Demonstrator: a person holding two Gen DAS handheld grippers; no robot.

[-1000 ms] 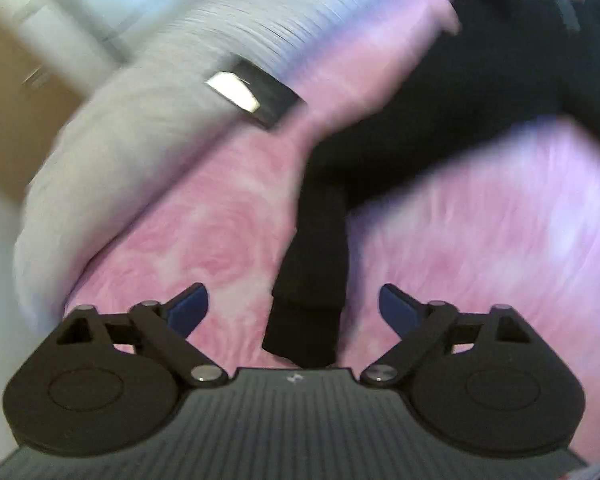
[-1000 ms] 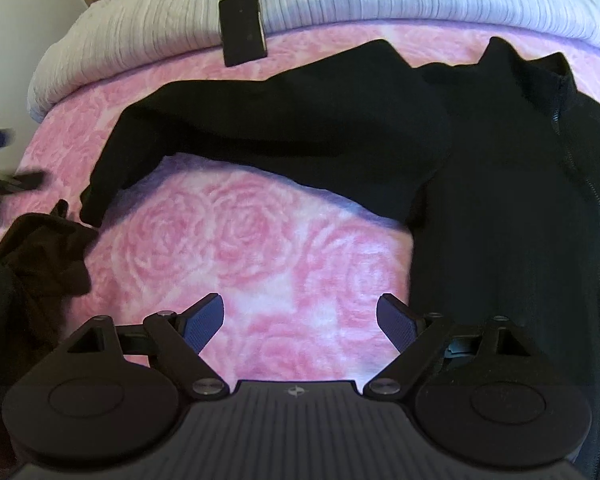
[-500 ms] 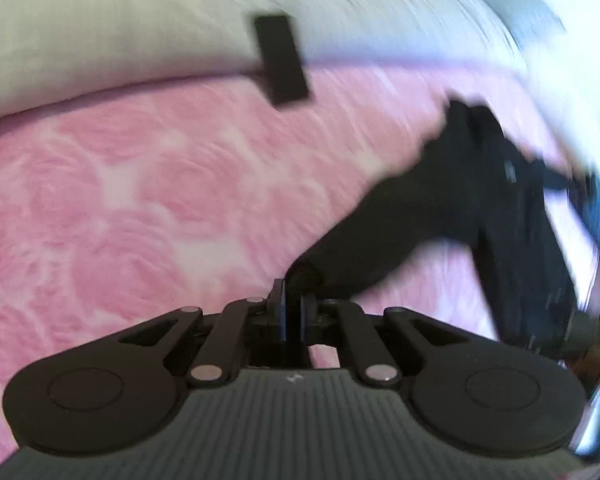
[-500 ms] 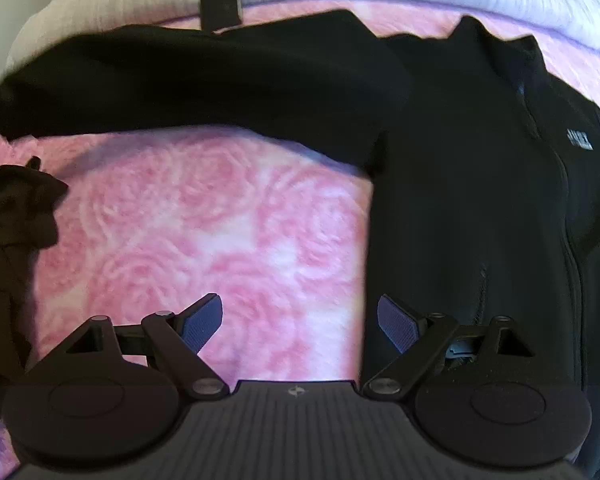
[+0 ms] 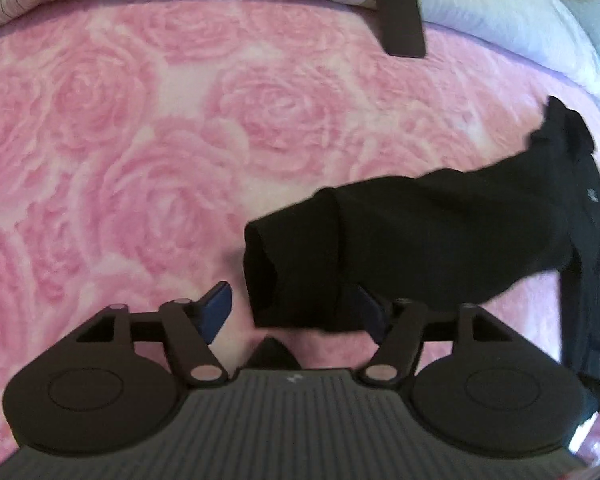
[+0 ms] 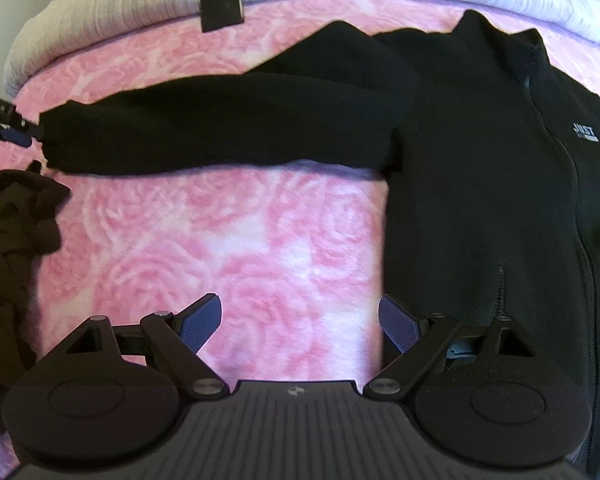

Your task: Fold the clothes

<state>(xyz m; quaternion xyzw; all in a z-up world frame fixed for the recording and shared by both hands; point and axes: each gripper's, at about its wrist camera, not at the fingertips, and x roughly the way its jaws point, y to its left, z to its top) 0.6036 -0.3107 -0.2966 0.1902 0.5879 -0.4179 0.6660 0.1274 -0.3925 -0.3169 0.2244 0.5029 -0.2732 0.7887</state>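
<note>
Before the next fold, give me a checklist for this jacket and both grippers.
1. Left gripper jaws open: ok. The cuff lies between them, unclamped.
2. Right gripper jaws open and holding nothing: ok. It hovers over the pink blanket beside the jacket's body.
3. Sleeve stretched straight out sideways: ok.
4. Jacket lying front up, zip side showing: ok.
5. Crumpled dark garment apart from the sleeve: ok, but close to the cuff.
6. Other sleeve laid out: cannot tell, out of view.
</note>
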